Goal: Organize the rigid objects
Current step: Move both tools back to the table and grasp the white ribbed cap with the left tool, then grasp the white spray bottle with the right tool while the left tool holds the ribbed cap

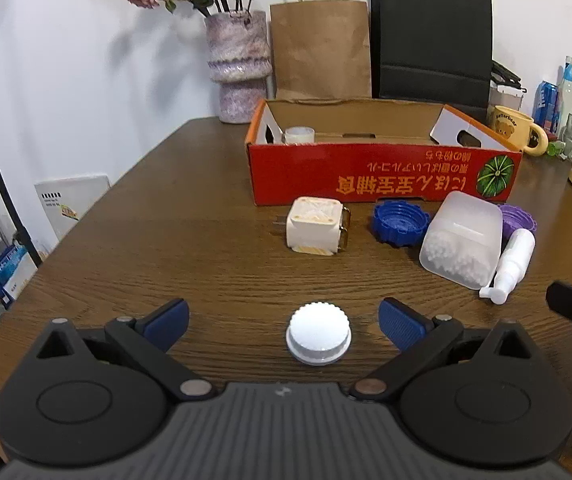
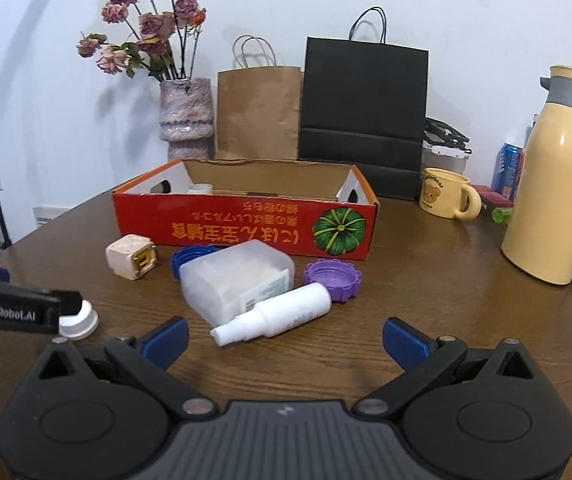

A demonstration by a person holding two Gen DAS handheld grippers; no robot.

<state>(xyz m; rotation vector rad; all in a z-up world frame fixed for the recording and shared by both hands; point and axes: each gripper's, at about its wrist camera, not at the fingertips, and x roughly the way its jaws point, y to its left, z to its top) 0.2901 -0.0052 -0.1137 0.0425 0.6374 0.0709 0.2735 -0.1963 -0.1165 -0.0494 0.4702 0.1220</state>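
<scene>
A white ribbed cap (image 1: pixel 318 338) lies on the wooden table between the open fingers of my left gripper (image 1: pixel 284 322); it also shows in the right wrist view (image 2: pixel 80 320). A cream plug adapter (image 1: pixel 317 227), a blue cap (image 1: pixel 400 223), a clear plastic box of white pellets (image 1: pixel 461 240), a white spray bottle (image 1: pixel 513 265) and a purple cap (image 1: pixel 518 218) lie in front of the red cardboard box (image 1: pixel 382 174). A small white jar (image 1: pixel 299 135) stands inside the box. My right gripper (image 2: pixel 285 342) is open and empty, just before the spray bottle (image 2: pixel 276 314).
A vase of dried flowers (image 1: pixel 238 66), a brown paper bag (image 1: pixel 320 50) and a black bag (image 1: pixel 432 40) stand behind the box. A yellow mug (image 2: pixel 448 193), a can (image 2: pixel 508 168) and a tall yellow thermos (image 2: pixel 554 184) stand at the right.
</scene>
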